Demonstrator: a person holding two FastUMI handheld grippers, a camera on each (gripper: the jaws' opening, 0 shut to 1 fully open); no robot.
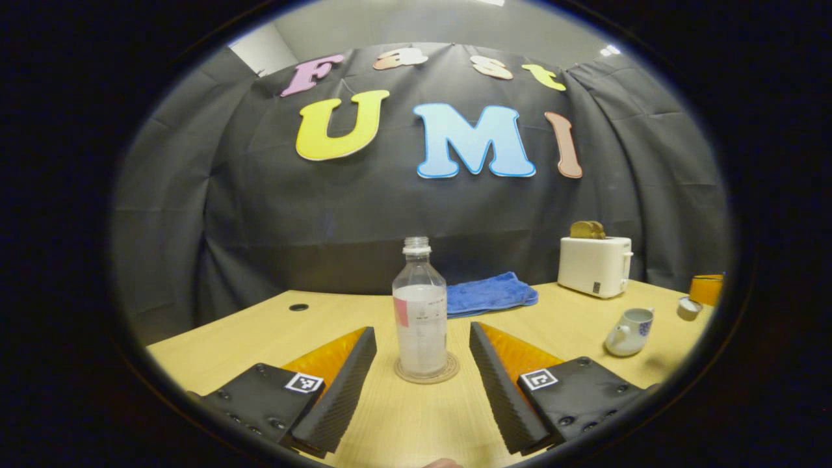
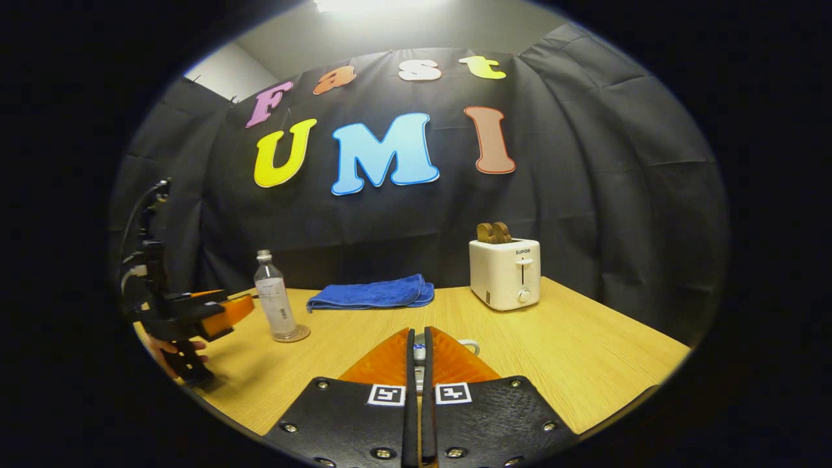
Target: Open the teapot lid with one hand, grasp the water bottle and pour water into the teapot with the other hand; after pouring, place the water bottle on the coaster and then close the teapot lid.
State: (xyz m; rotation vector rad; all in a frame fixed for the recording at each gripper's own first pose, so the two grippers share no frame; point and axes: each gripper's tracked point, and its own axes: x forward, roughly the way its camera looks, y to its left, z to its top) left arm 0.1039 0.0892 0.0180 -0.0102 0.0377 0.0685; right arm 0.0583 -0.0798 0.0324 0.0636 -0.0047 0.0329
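Note:
A clear plastic water bottle (image 1: pixel 420 312) without a cap stands upright on a round coaster (image 1: pixel 448 372) in the left gripper view. My left gripper (image 1: pixel 422 328) is open, its two fingers on either side of the bottle and not touching it. The right gripper view shows the same bottle (image 2: pixel 274 302) on its coaster (image 2: pixel 300 335), with the left gripper (image 2: pixel 227 311) close on its left. The white teapot (image 1: pixel 627 333) sits to the right with its top open. My right gripper (image 2: pixel 420 339) is shut on a small white piece, apparently the teapot lid (image 2: pixel 419 354); the lid (image 1: pixel 688 307) hangs beyond the teapot.
A folded blue towel (image 1: pixel 491 294) lies at the back of the wooden table (image 1: pixel 390 416). A white toaster (image 2: pixel 506 273) with bread slices stands at the back right. A cable hole (image 1: pixel 299 307) sits at the table's far left. A hand (image 2: pixel 170 351) holds the left gripper.

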